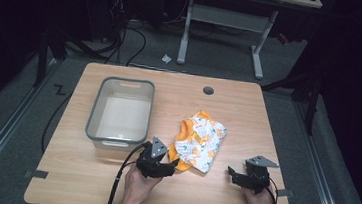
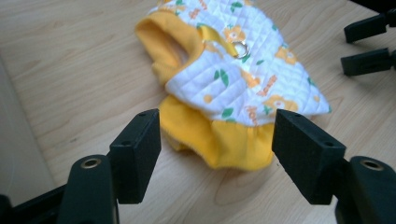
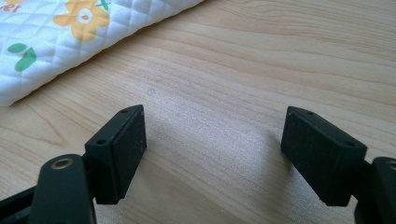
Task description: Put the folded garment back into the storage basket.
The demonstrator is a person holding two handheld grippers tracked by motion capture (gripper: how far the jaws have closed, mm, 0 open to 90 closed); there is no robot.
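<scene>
Where wood grain runs: quilted floral garment (image 2: 243,79), yellow fleece hem.

On the surface (image 1: 228,116) there is 1 grey bin (image 1: 120,110), 1 small quilted garment (image 1: 198,140) printed with orange flowers and trimmed in yellow, and 1 round hole (image 1: 208,90) near the far edge. There are 2 hand-held grippers, the left hand-held gripper (image 1: 170,166) and the right hand-held gripper (image 1: 234,176), each with 2 black jaws and each held by 1 hand. The garment carries 1 metal ring (image 2: 241,49).
</scene>
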